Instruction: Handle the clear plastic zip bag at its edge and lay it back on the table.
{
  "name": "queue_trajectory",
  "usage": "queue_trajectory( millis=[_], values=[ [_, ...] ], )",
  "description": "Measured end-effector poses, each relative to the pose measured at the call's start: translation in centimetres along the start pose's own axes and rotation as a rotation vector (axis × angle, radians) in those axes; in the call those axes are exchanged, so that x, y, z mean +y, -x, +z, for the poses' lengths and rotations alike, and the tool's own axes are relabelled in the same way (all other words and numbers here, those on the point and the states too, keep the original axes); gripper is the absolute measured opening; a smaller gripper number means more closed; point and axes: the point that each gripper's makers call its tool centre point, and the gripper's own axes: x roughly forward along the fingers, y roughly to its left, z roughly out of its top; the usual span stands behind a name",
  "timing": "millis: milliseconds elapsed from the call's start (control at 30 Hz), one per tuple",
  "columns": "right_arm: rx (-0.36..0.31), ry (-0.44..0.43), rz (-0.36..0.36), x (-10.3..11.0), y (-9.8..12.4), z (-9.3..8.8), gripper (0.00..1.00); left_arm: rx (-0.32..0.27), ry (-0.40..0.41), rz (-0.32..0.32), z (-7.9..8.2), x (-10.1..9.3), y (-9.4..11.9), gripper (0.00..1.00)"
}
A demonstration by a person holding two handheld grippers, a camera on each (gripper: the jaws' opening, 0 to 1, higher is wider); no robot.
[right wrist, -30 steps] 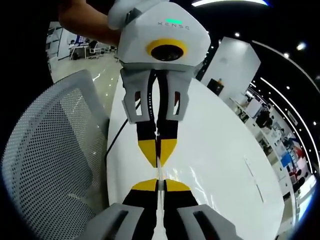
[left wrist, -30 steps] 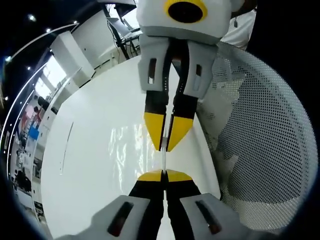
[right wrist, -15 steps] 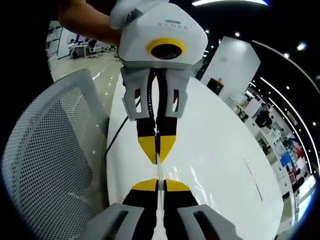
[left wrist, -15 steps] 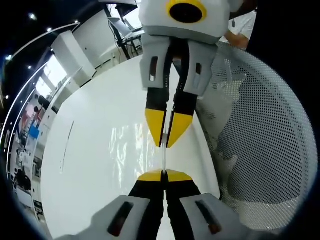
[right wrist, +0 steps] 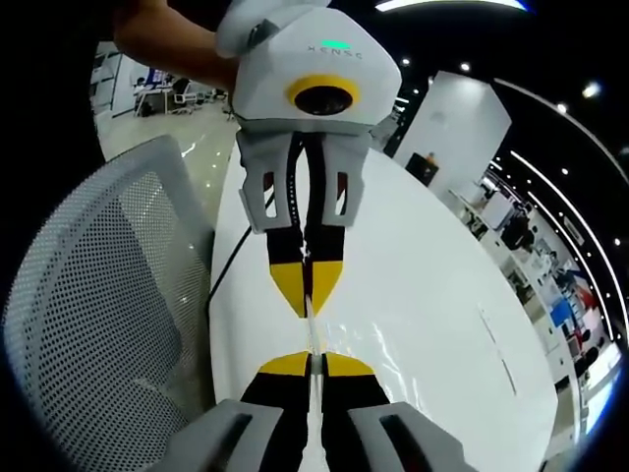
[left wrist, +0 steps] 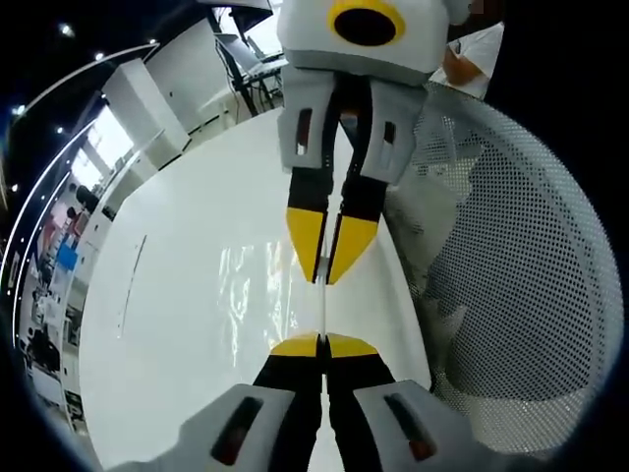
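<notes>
Over the glossy white oval table [left wrist: 177,295], the 2 grippers face each other nose to nose, and between them runs the thin edge of the clear plastic zip bag [left wrist: 257,295]. Seen from the left gripper view, the left gripper [left wrist: 321,341] has its yellow-tipped black jaws pressed together on that edge, which shows as a pale strip rising from the tips. Directly opposite, the right gripper [left wrist: 321,278] comes down from the top with its own yellow tips pinched on the same strip, a short stretch of the edge held taut between the 2 pairs. The rest of the bag spreads out to the left of the jaws, a crinkled transparent sheet catching glints of light against the tabletop; whether it rests on the surface or hangs just above it I cannot tell. From the right gripper view the same hold is mirrored: the right gripper [right wrist: 314,358] is clamped on the bag's edge [right wrist: 311,329], and the left gripper [right wrist: 308,307] grips it from the far side, with a person's hand [right wrist: 177,44] behind its white body. Beside the table stands a white mesh-backed office chair [left wrist: 511,285], close to the table's edge.
</notes>
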Motion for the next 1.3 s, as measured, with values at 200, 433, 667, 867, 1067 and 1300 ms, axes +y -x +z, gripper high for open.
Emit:
queue_trajectory(
  millis=[200, 433, 667, 867, 1067, 1300],
  values=[
    [0.001, 0.002, 0.002, -0.02, -0.01, -0.03, 0.00, 0.000, 0.009, 0.003, -0.12, 0.05, 0.05, 0.00],
    [0.001, -0.004, -0.002, -0.09, 0.01, -0.09, 0.00, 0.000, 0.012, 0.006, -0.27, 0.13, 0.09, 0.00],
    [0.001, -0.009, -0.004, -0.17, 0.03, -0.24, 0.00, 0.001, 0.016, 0.006, -0.38, 0.18, 0.13, 0.00],
    [0.003, -0.016, -0.008, -0.29, 0.09, -0.36, 0.00, 0.002, 0.018, 0.008, -0.43, 0.25, 0.17, 0.00],
    [0.008, -0.022, -0.011, -0.48, 0.22, -0.68, 0.00, 0.004, 0.022, 0.010, -0.68, 0.35, 0.19, 0.00],
    [0.014, -0.023, -0.011, -0.58, 0.32, -0.95, 0.00, 0.006, 0.029, 0.015, -0.98, 0.43, 0.26, 0.00]
  ],
)
